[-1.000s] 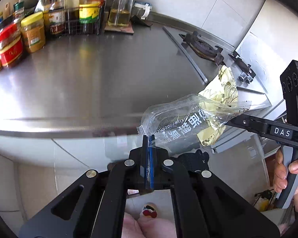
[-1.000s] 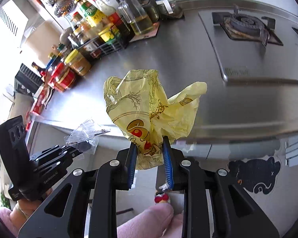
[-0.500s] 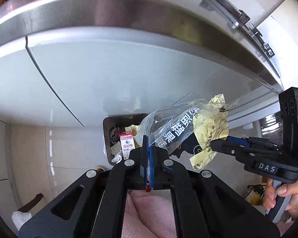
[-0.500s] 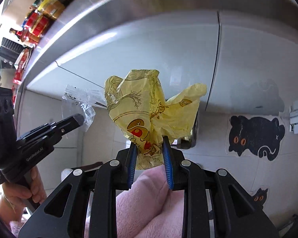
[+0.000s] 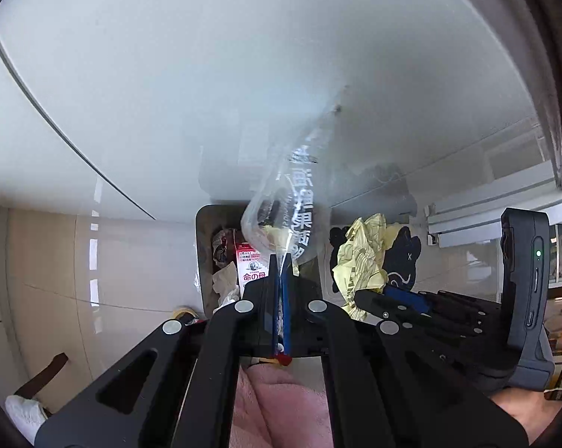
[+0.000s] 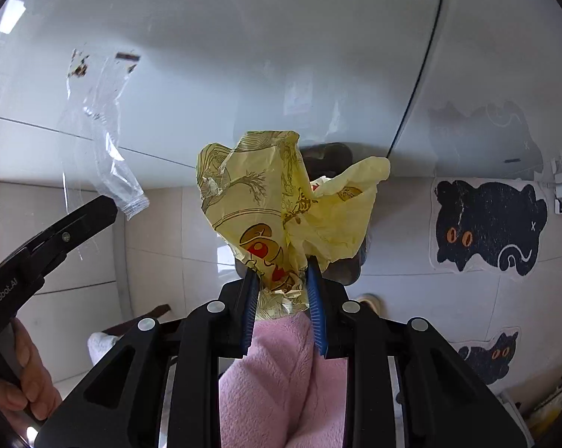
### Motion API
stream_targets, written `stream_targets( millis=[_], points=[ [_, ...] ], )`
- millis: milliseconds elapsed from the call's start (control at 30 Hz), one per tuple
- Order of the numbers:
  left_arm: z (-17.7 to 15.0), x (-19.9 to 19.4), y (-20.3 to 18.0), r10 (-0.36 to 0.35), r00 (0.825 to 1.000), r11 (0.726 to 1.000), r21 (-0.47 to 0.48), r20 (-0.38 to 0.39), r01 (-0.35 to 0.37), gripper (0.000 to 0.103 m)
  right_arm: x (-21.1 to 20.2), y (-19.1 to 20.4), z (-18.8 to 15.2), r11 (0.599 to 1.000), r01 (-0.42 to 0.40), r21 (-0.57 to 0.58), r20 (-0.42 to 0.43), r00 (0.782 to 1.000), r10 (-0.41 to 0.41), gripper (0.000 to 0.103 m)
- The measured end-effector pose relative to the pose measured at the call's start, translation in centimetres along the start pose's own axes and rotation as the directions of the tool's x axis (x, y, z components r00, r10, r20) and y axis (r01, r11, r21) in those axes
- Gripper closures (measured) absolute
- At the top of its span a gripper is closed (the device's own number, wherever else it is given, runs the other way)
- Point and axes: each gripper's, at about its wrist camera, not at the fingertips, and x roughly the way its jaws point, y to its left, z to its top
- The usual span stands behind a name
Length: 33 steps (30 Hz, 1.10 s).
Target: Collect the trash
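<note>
The clear plastic wrapper [image 5: 292,201] is a thin, see-through bag printed with white Chinese characters, creased and standing up from the left gripper [image 5: 281,261], whose blue pads are clenched flat on its lower edge. It hangs directly above the trash bin [image 5: 202,246], a dark open container on the floor against the white cabinet front [image 5: 206,74]. Inside the bin lie a red-and-white carton [image 5: 251,267] with Japanese lettering, crumpled white paper [image 5: 224,283] and a dark wrapper.

The yellow plastic bag [image 6: 281,205] is crumpled into a loose bunch, pale yellow with brown line drawings and a red-and-brown emblem near its base. The right gripper [image 6: 281,280] grasps its lower end between 2 blue pads, which stand slightly apart with the bunched plastic filling the gap. In the right wrist view this bag covers most of the bin behind it; only a dark rim shows.

A black cat-shaped floor mat [image 6: 490,224] lies right of the bin on the pale tiled floor [image 6: 411,298], a smaller cat mat [image 6: 493,354] nearer. Pink fleece clothing [image 6: 281,384] shows below both grippers. A hand [image 6: 23,380] holds the left gripper's handle.
</note>
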Motion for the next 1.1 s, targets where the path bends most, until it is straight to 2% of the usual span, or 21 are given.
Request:
stream_targets(
  millis=[300,400,500,600,667,700,767,800,833,867,900,967,1000,1067,1100],
  points=[
    [0.1,5.7,1.3,-0.024,0.996,1.0,-0.02,-0.088,0.022,0.103,4.8,-0.8,0.0,0.999,0.044,-0.009,-0.029,0.999,-0.045,0.076],
    [0.1,6.4,1.9,-0.019,0.994,0.999,-0.029,-0.109,0.016,0.102,5.5,-1.0,0.1,0.999,0.034,-0.007,-0.033,0.999,-0.034,0.073],
    [0.0,6.8,2.2,-0.019,0.992,0.999,-0.029,-0.121,0.016,0.099,5.6,-0.8,0.3,0.999,0.029,-0.012,-0.023,0.999,-0.03,0.064],
    [0.0,6.6,2.4,-0.017,0.991,1.0,-0.023,-0.129,0.014,0.086,5.7,-0.8,0.6,1.0,0.029,-0.006,-0.017,0.999,-0.029,0.052],
    [0.2,6.5,2.5,-0.015,0.992,1.0,-0.027,-0.128,0.012,0.072,5.7,-0.7,0.8,0.999,0.04,-0.011,-0.02,0.999,-0.04,0.049],
    [0.3,6.4,2.6,-0.016,0.992,0.999,-0.032,-0.127,0.012,0.069,5.7,-0.6,0.8,0.999,0.046,-0.016,-0.017,0.999,-0.046,0.044],
    [0.4,6.2,2.7,-0.011,0.993,0.999,-0.034,-0.121,0.007,0.058,5.3,-0.4,0.8,0.998,0.062,-0.034,-0.012,0.998,-0.062,0.042],
    [0.4,5.9,2.6,-0.006,0.993,0.999,-0.032,-0.118,0.002,0.055,5.0,-0.2,0.7,0.997,0.072,-0.04,-0.009,0.997,-0.072,0.038],
    [0.5,5.7,2.6,-0.004,0.994,1.0,-0.03,-0.114,0.001,0.051,4.6,-0.2,0.6,0.996,0.082,-0.045,-0.005,0.997,-0.083,0.029],
    [0.5,5.3,2.6,-0.003,0.994,1.0,-0.03,-0.109,0.0,0.045,4.2,-0.2,0.6,0.995,0.091,-0.049,-0.001,0.996,-0.091,0.026],
    [0.5,4.8,2.5,-0.004,0.995,1.0,-0.031,-0.102,0.001,0.042,3.6,-0.2,0.5,0.994,0.097,-0.052,0.005,0.995,-0.097,0.019],
    [0.6,3.4,2.2,-0.003,0.997,1.0,-0.031,-0.081,0.001,0.028,2.1,-0.1,0.2,0.993,0.104,-0.062,0.018,0.995,-0.103,0.019],
    [0.7,2.5,1.9,-0.004,0.998,1.0,-0.032,-0.07,0.002,0.025,1.2,0.0,0.1,0.992,0.106,-0.067,0.027,0.994,-0.105,0.018],
    [0.7,0.6,1.2,-0.004,0.999,1.0,-0.023,-0.046,0.003,0.013,-1.2,0.5,0.0,0.991,0.109,-0.076,0.056,0.993,-0.105,0.004],
    [0.8,-0.6,0.7,-0.002,1.0,1.0,-0.012,-0.029,0.002,0.011,-2.5,0.6,0.0,0.991,0.106,-0.08,0.073,0.992,-0.1,0.003]
  ],
)
